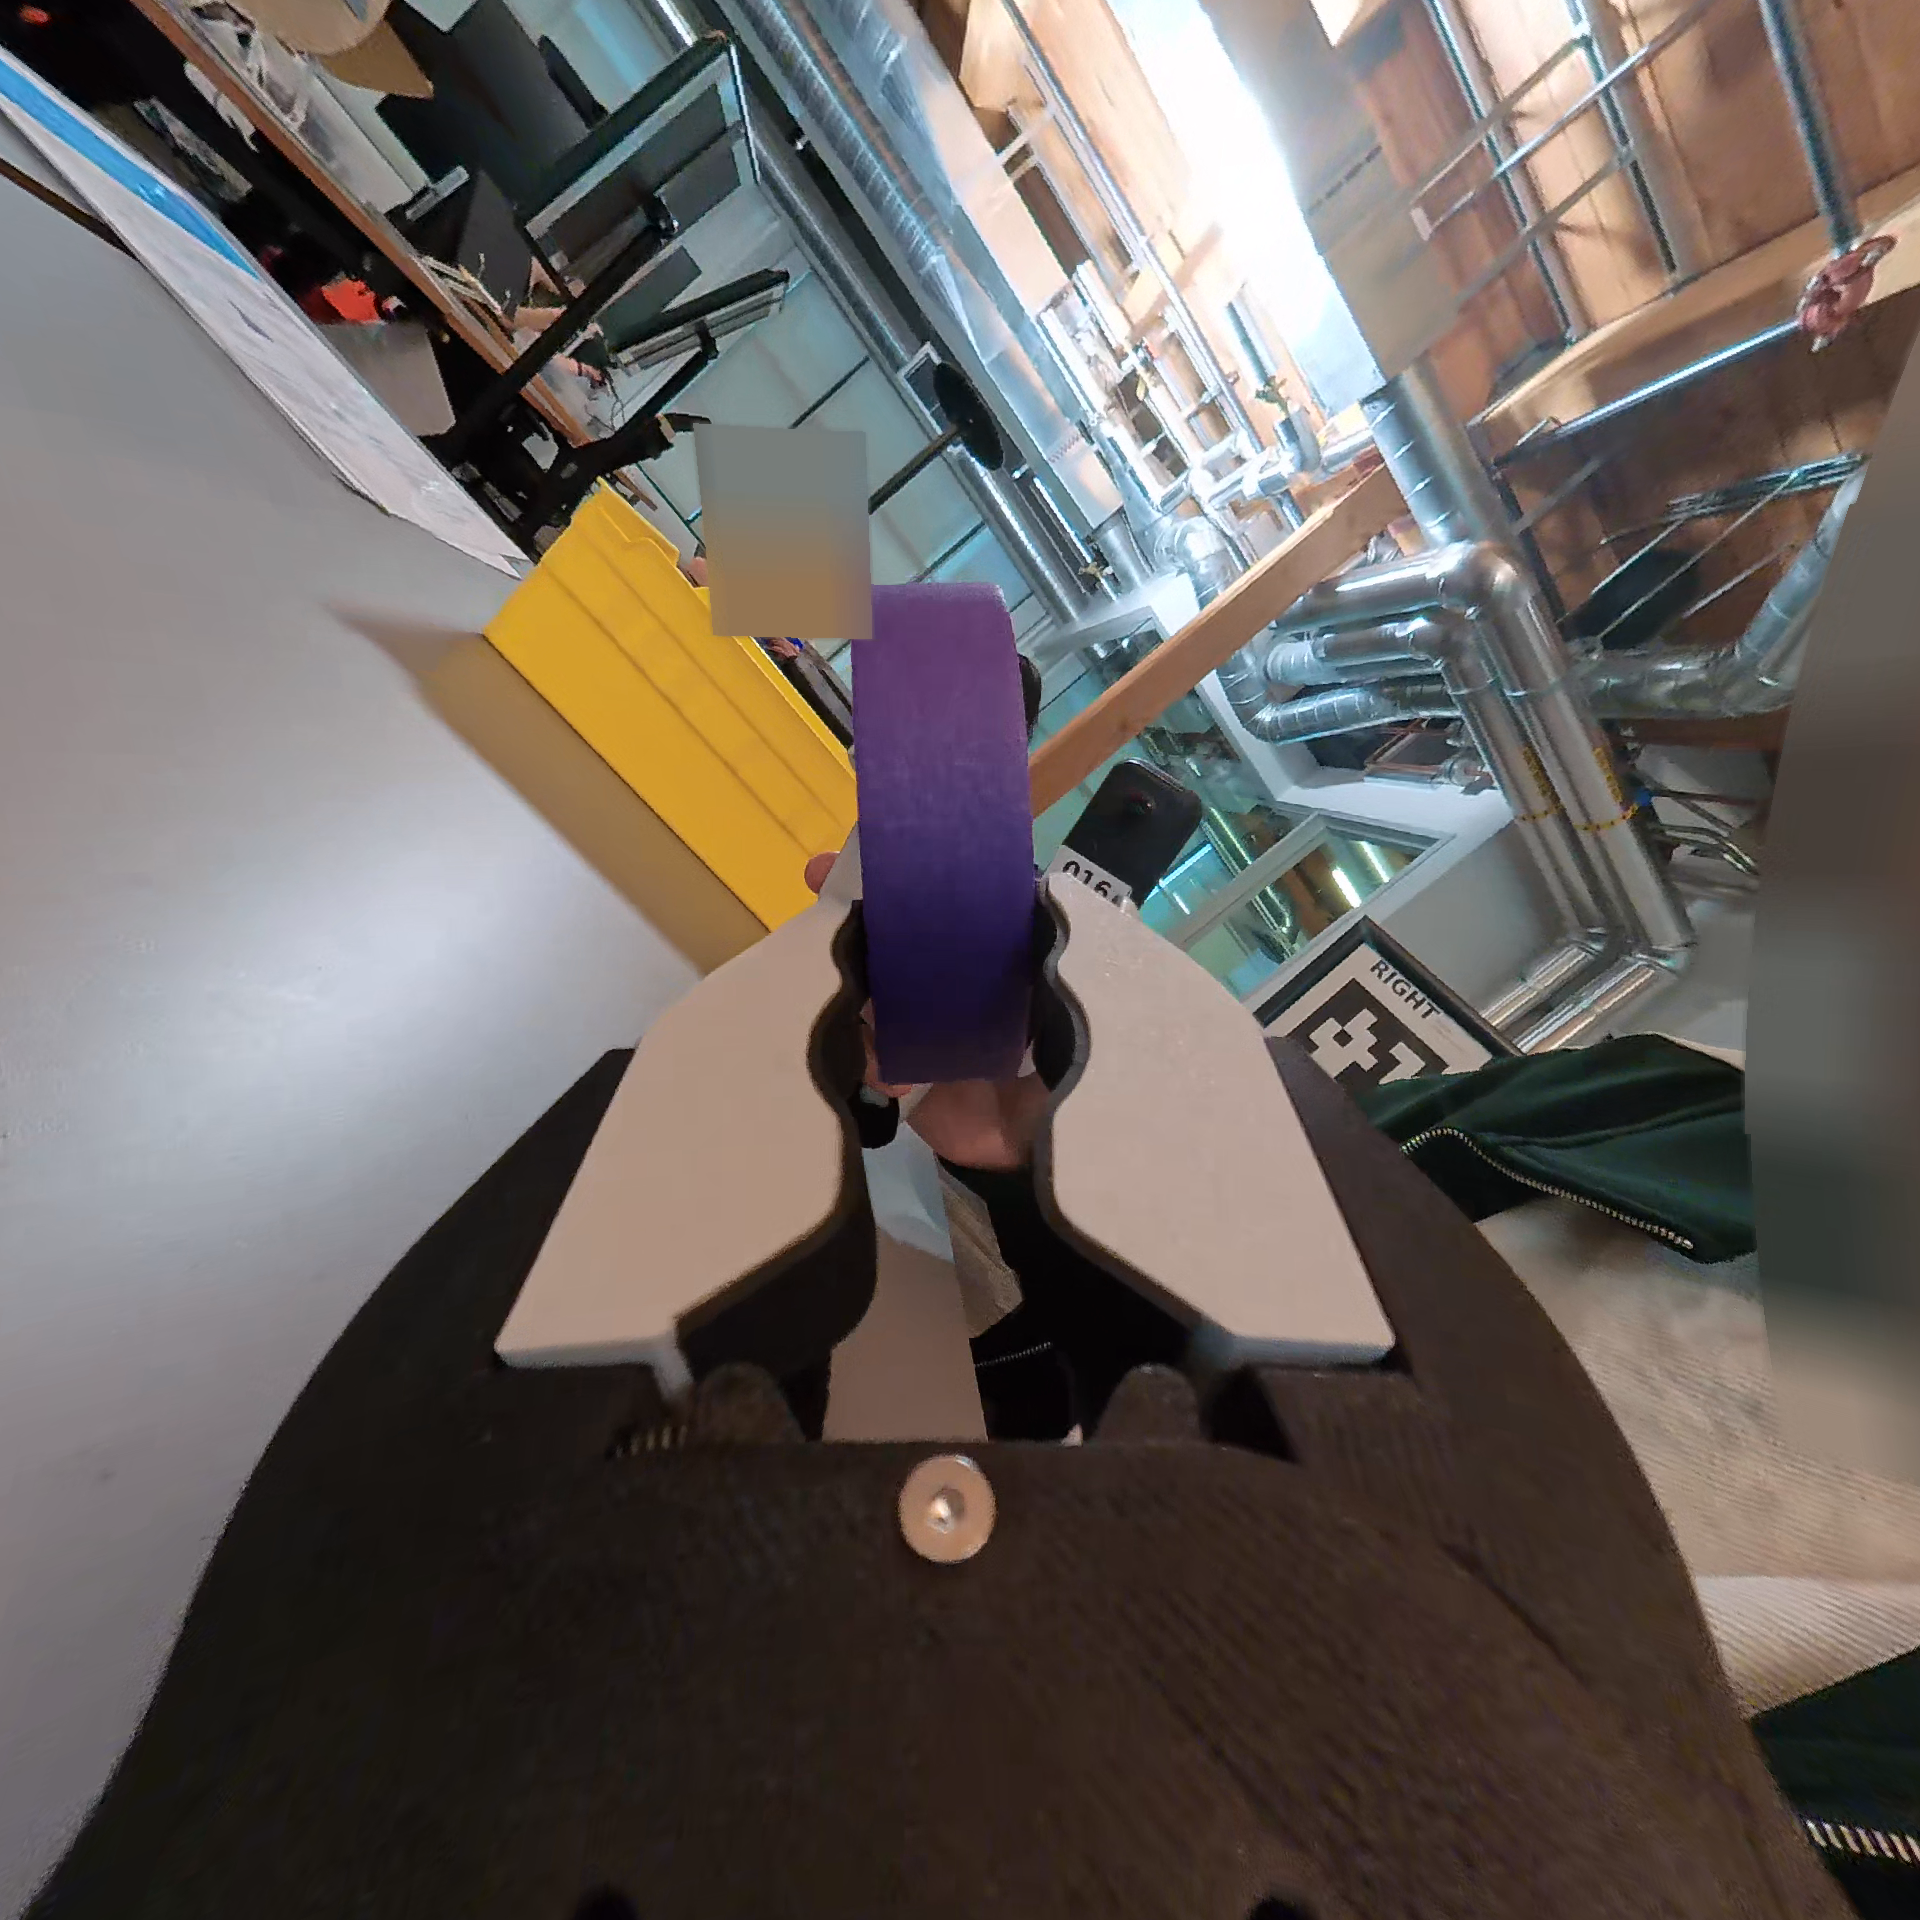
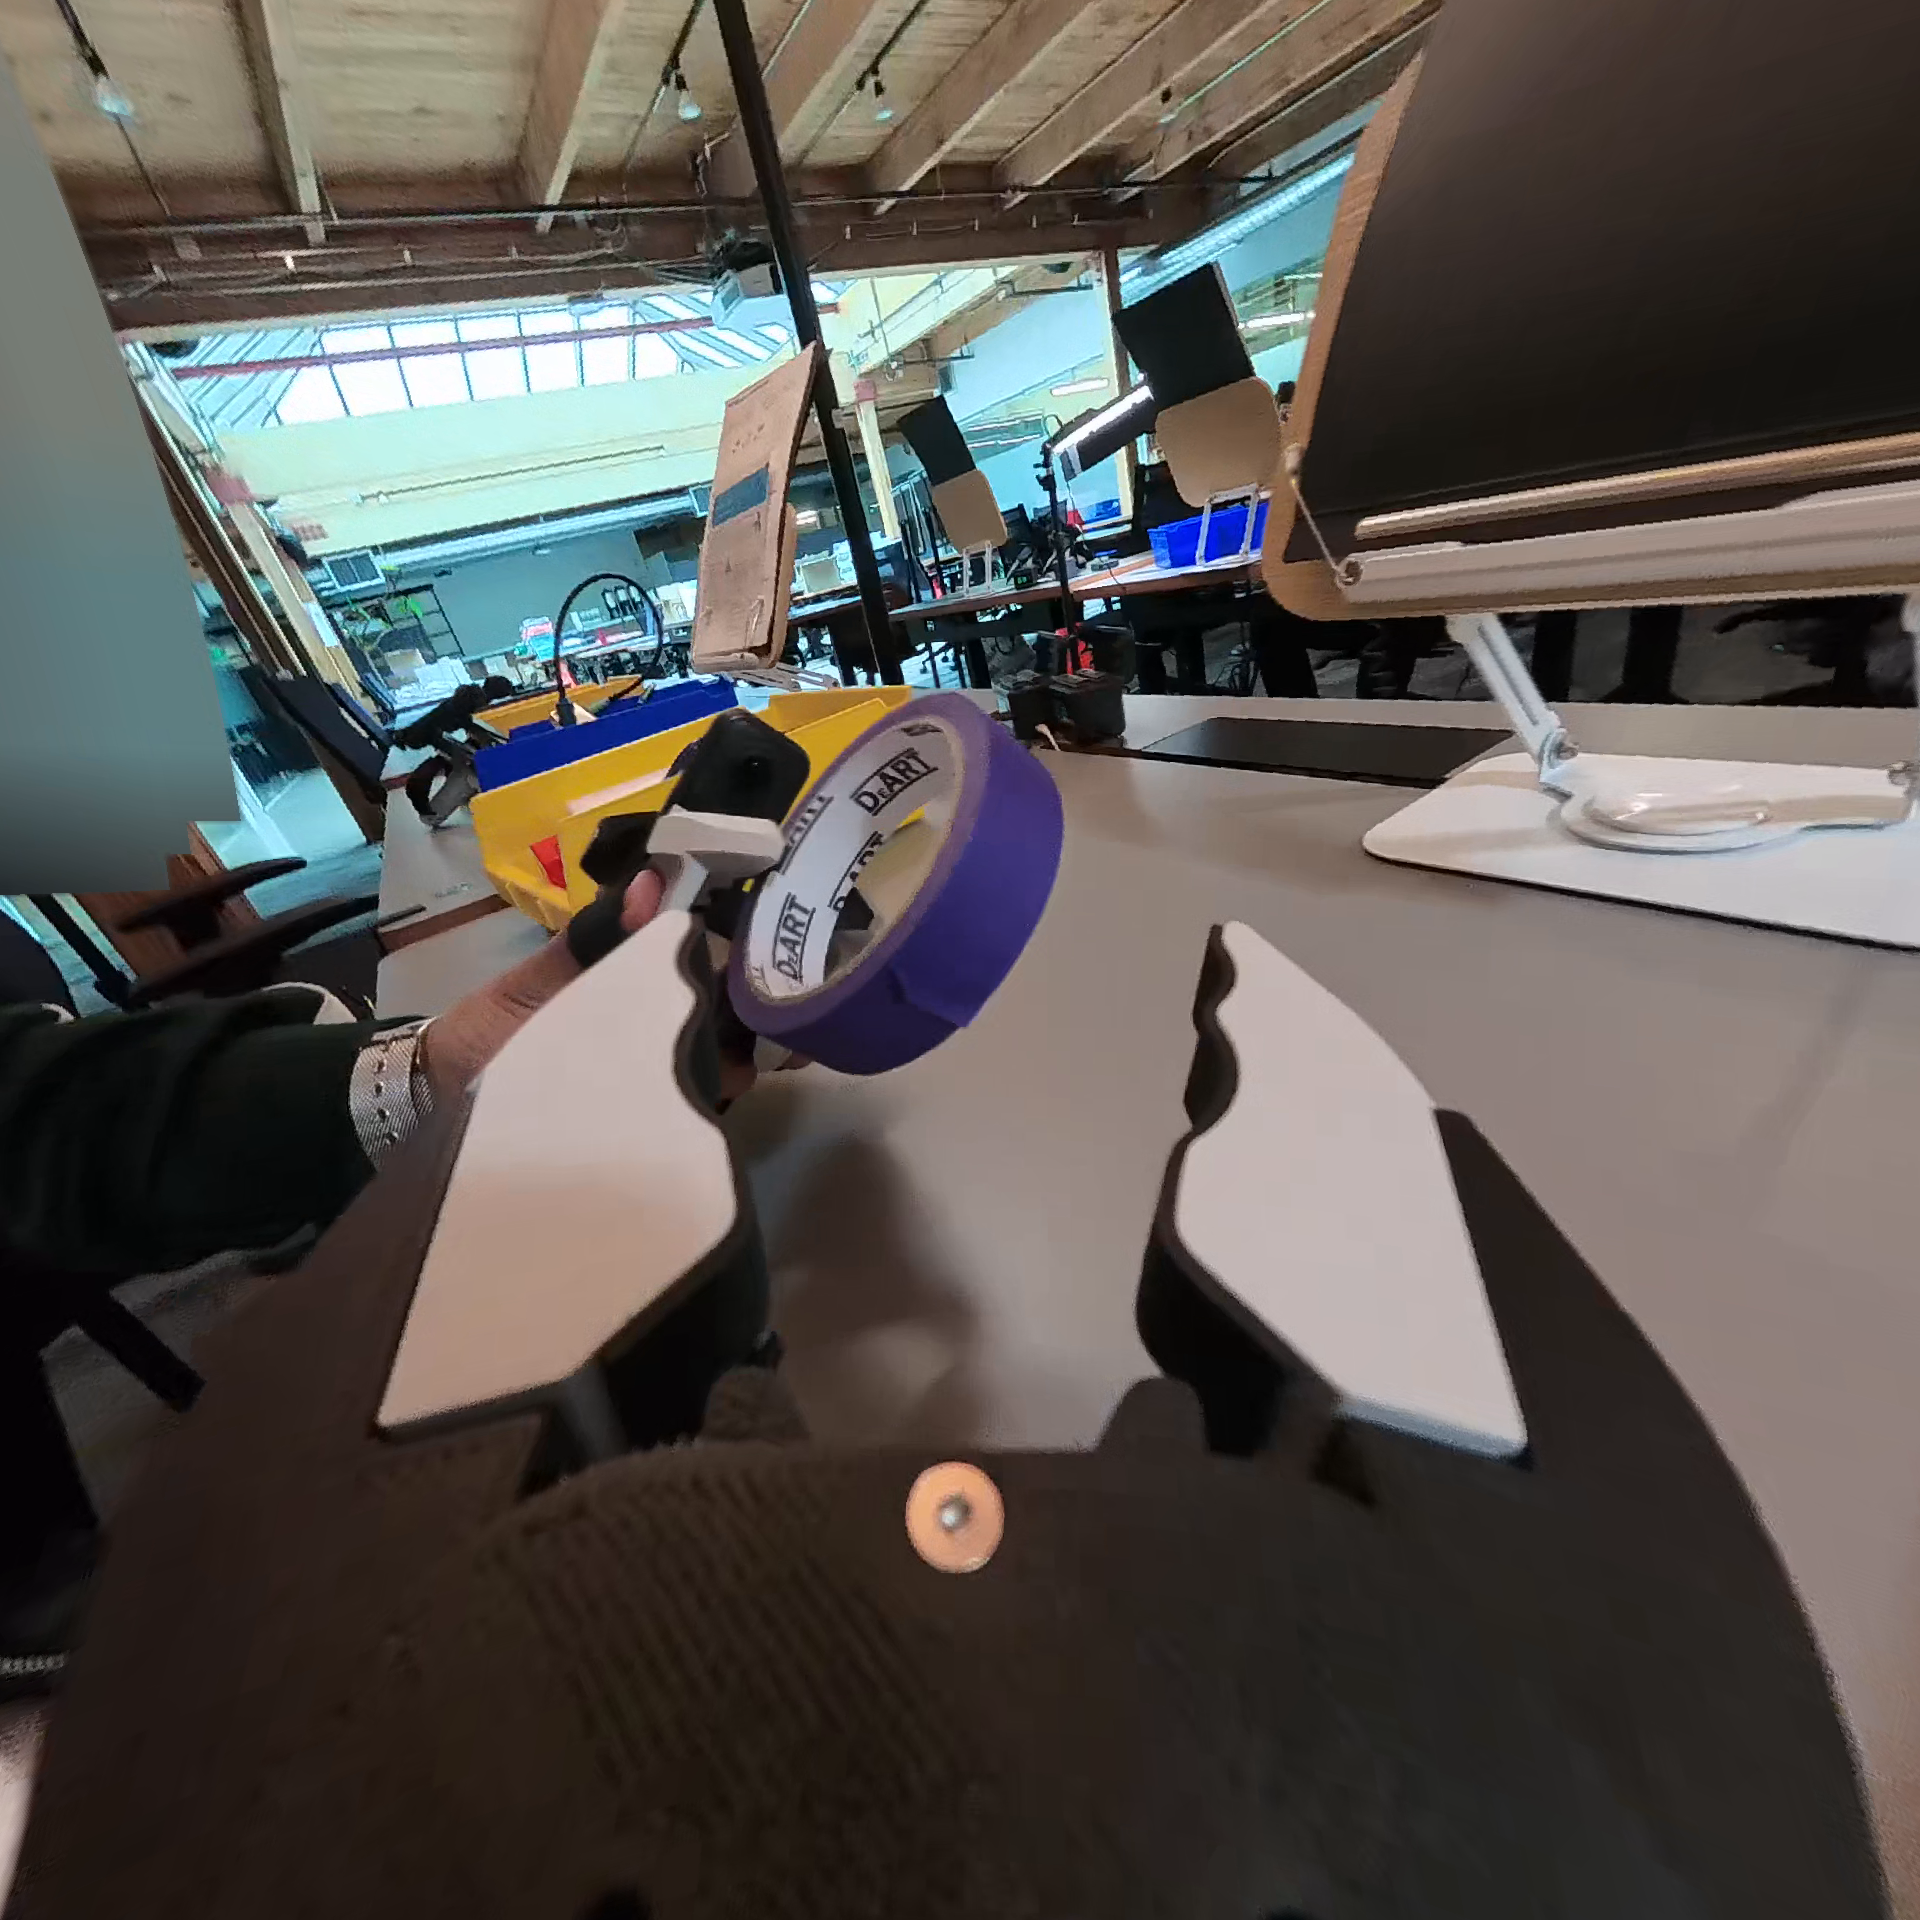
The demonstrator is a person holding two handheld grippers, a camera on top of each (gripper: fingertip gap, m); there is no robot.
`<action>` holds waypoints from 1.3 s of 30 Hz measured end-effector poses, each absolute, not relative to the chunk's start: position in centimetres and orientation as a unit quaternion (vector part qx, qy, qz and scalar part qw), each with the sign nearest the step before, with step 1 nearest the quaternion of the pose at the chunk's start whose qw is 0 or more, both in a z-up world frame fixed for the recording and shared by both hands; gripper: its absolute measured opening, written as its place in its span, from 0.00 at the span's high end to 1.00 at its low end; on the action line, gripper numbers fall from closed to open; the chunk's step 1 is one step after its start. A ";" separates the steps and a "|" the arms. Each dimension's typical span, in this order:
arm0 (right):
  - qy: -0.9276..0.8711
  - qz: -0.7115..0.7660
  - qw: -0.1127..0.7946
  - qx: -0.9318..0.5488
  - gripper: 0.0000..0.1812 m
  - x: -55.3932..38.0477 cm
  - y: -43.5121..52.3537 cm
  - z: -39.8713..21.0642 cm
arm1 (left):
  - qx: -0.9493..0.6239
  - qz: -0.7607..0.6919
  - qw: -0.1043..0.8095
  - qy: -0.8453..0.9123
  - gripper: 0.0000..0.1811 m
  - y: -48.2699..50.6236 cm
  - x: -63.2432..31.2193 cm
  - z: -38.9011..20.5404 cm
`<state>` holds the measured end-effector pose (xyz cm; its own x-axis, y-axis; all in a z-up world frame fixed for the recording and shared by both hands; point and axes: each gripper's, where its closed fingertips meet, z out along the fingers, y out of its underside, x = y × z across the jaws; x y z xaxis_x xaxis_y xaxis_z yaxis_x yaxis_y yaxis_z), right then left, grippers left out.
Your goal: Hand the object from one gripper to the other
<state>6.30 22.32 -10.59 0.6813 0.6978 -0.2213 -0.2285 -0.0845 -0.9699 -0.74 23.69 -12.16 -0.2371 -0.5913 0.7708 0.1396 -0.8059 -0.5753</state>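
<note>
The left gripper (image 1: 951, 971) is clamped across the purple tape roll (image 1: 943, 831), held up above the grey table (image 2: 1299, 935), while the right gripper (image 2: 956, 1049), spread wide and empty just beside the roll, has seemingly yet to take it.

A grey table (image 2: 1299, 1039) fills the foreground of an open workshop with timber ceiling beams (image 2: 935, 114). Yellow bins (image 2: 623, 790) stand along its far edge, a blue bin (image 2: 582, 743) just behind them. A monitor (image 2: 1621, 260) on a white stand (image 2: 1662, 831) rises at right. Silver ducts (image 1: 1455, 623) run overhead; a dark green jacket (image 1: 1558, 1132) lies nearby.
</note>
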 end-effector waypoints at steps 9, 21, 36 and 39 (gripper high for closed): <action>-0.469 0.023 0.689 -0.551 0.61 4.2 19.8 -11.4 | -0.589 -0.775 0.163 0.163 0.83 23.4 -0.3 -13.4; -0.604 -0.151 0.596 -0.507 0.70 3.0 19.4 -15.2 | -0.635 -0.725 0.175 0.201 0.83 23.0 0.3 -15.0; -0.622 -0.195 0.494 -0.575 0.82 1.8 20.0 -19.4 | -0.663 -0.628 0.272 0.304 0.83 21.0 1.9 -15.2; -0.630 -0.200 0.484 -0.574 0.89 1.7 19.9 -19.9 | -0.661 -0.631 0.275 0.299 0.83 21.0 1.9 -15.1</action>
<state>1.70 19.89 -19.87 0.1275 0.5298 0.8385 0.9163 0.2607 -0.3041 1.94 21.02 -15.09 0.0253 -0.7424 0.6695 -0.0497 -0.6698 -0.7409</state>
